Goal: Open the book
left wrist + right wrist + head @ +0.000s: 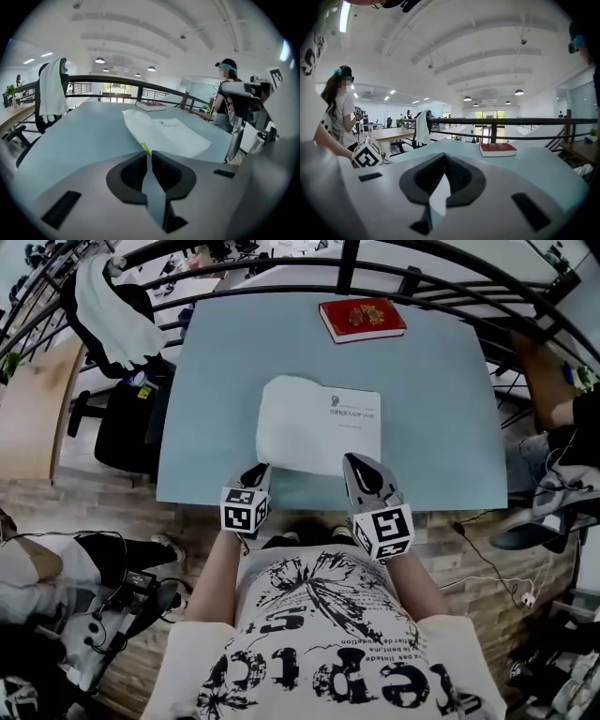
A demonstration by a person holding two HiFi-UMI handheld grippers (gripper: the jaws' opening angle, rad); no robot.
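A white book [319, 425] lies in the middle of the light blue table [216, 381], its printed page facing up and its left leaf curling upward. In the left gripper view the white book [173, 133] lies just beyond my jaws. A shut red book [362, 319] rests at the far edge and also shows as the red book [497, 149] ahead. My left gripper [258, 470] hovers at the white book's near left corner, jaws a narrow slit apart, nothing between them. The right gripper [356, 463] sits at the book's near edge, shut and empty.
A black chair draped with a white garment [112, 306] stands off the table's far left corner. A dark railing [375, 277] curves behind the table. Someone's arm [562, 409] shows at the right. The table's near edge [309, 501] runs just under both grippers.
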